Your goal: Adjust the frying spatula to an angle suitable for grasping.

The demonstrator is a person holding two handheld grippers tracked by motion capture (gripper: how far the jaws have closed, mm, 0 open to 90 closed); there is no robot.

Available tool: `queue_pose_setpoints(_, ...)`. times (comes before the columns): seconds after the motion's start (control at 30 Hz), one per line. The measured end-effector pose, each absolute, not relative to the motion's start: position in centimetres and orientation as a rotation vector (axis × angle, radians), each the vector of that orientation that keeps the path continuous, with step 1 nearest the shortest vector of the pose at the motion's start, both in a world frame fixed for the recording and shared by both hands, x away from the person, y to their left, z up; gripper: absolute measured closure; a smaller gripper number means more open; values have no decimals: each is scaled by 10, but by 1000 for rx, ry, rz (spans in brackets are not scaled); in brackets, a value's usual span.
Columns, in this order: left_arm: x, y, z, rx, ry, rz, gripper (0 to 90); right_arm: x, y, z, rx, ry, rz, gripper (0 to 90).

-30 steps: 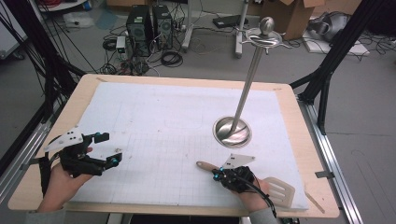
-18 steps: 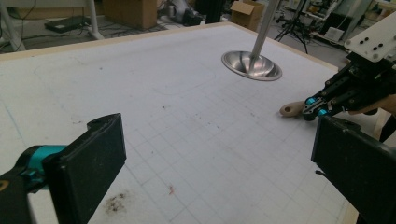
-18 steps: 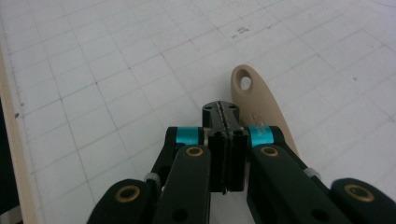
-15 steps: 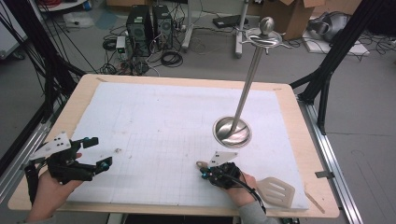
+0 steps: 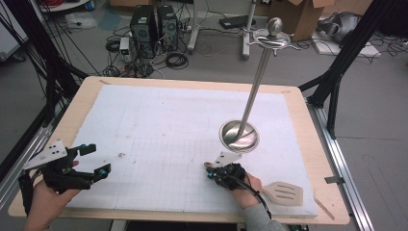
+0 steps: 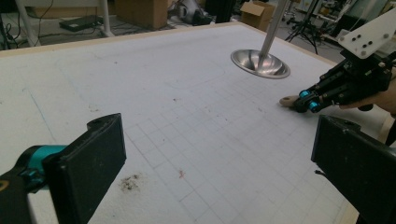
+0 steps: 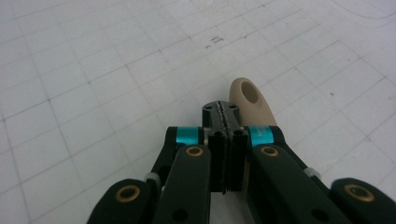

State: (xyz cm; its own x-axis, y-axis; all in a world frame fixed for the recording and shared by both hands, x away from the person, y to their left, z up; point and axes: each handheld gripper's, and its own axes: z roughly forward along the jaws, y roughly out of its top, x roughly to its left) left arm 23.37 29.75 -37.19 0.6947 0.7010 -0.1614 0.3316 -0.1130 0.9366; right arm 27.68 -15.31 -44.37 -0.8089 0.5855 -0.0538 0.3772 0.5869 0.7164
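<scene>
Left claw [image 5: 94, 160] lower, spatula [image 5: 283, 192] beside right hand [image 5: 245, 188]

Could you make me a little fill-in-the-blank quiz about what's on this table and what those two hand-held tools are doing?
1. The jaws of the left tool stand wide ____.
2. The jaws of the right tool are pressed ____, with the beige spatula handle lying beside them.
3. The tall metal stand rises from a round ____ base.
4. The spatula's slotted blade lies near the table's ____ edge, by the right hand.

Missing words: open; shut; metal; front
</scene>
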Motion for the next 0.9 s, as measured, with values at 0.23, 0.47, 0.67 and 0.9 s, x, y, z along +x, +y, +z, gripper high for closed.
queue_pose_setpoints(0.23,232,299,-372,1712,840,389,36,284,-155,-445,845,2489,1032,900)
queue_pose_setpoints(0.47,229,301,-373,1715,848,397,35,292,-158,-446,889,2443,1030,900)
queue_pose_setpoints(0.67,226,305,-373,1711,860,405,35,297,-161,-447,927,2416,1032,900)
queue_pose_setpoints(0.9,223,307,-374,1710,869,409,35,303,-164,-447,967,2379,1035,900)
